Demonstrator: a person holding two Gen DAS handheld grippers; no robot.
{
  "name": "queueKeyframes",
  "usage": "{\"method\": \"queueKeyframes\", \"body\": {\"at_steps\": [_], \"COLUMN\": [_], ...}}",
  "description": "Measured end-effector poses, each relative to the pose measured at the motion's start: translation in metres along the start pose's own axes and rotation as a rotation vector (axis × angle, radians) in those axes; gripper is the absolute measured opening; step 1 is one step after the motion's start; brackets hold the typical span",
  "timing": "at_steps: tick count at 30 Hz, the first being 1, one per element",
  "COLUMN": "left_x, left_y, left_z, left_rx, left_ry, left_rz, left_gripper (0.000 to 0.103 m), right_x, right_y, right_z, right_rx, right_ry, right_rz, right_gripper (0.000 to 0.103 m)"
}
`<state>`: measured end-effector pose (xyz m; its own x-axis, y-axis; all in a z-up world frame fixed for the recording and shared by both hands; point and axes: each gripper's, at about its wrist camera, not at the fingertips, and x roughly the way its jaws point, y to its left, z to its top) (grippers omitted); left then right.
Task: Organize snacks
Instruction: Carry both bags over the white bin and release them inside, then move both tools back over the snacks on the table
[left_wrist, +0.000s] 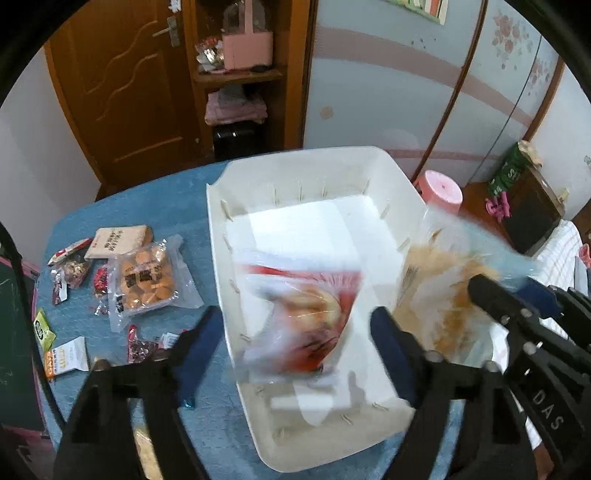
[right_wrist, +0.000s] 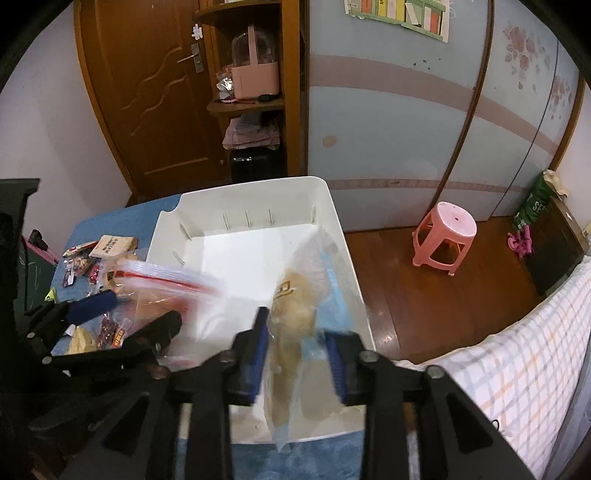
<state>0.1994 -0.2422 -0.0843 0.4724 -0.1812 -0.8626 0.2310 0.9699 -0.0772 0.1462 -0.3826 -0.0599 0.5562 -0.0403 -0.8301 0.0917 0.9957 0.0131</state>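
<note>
white plastic is the thing to keep an eye on: the white bin (left_wrist: 325, 177) sits on the blue tablecloth (left_wrist: 147, 206) and both grippers hang over its near half, pointing steeply down into it. the left gripper (left_wrist: 295, 332) has its pads spread wide, and the red-and-clear snack bag (left_wrist: 299, 314) shows blurred between them, touching neither pad as far as i can tell, lying low in the bin's left side; it looks released rather than held. the right gripper (right_wrist: 299, 350) stands only partly apart, and the blue-edged clear bag of pale snacks (right_wrist: 295, 306) runs between its blue pads, long axis pointing away from the gripper toward the bin's far right corner (whether a pad presses on the film is lost in the blur, though i judge the grip has let go). so each bag lies straight ahead and below its own gripper, inside the bin, left bag by the left wall, right bag along the right wall. what remains of the job lies off to the left: the bag of small golden cakes (left_wrist: 151, 280), a tan packet (left_wrist: 118, 242) and several small red wrappers on the cloth just beside the bin's left wall. the left hand is much nearer that heap, so the next pick-up most likely falls to it, reaching left and across the rim.
</note>
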Motion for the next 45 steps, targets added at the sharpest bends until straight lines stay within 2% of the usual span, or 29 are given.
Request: {"method": "queueKeyframes", "body": {"at_steps": [2, 6, 16, 23, 30, 35, 41, 45], "left_x": [-0.005, -0.015, -0.057, -0.112, -0.168, -0.2, -0.228, -0.236], "left_y": [0.002, 0.005, 0.025, 0.042, 0.063, 0.092, 0.145, 0.182], "left_z": [0.0, 0.0, -0.016, -0.033, -0.061, -0.082, -0.104, -0.117], "left_rx": [0.003, 0.015, 0.001, -0.014, 0.01, 0.012, -0.004, -0.032], "left_ry": [-0.016, -0.027, -0.087, -0.189, -0.283, -0.274, -0.295, -0.295], "left_rz": [0.006, 0.051, 0.056, 0.069, 0.117, 0.133, 0.206, 0.249], "left_gripper": [0.083, 0.083, 0.083, 0.083, 0.083, 0.083, 0.083, 0.083], "right_x": [-0.004, -0.015, -0.053, -0.087, -0.127, -0.145, -0.155, -0.151], "right_y": [0.001, 0.006, 0.022, 0.038, 0.058, 0.079, 0.11, 0.135], "right_z": [-0.001, -0.001, -0.009, -0.019, -0.039, -0.053, -0.067, -0.074], "right_rx": [-0.006, -0.019, -0.031, -0.041, -0.057, -0.08, -0.127, -0.158], "right_ry": [-0.016, -0.05, -0.106, -0.133, -0.18, -0.189, -0.198, -0.19], "right_rz": [0.003, -0.009, 0.018, 0.034, 0.061, 0.099, 0.16, 0.204], "right_gripper": [0.036, 0.052, 0.053, 0.053, 0.053, 0.053, 0.061, 0.062]}}
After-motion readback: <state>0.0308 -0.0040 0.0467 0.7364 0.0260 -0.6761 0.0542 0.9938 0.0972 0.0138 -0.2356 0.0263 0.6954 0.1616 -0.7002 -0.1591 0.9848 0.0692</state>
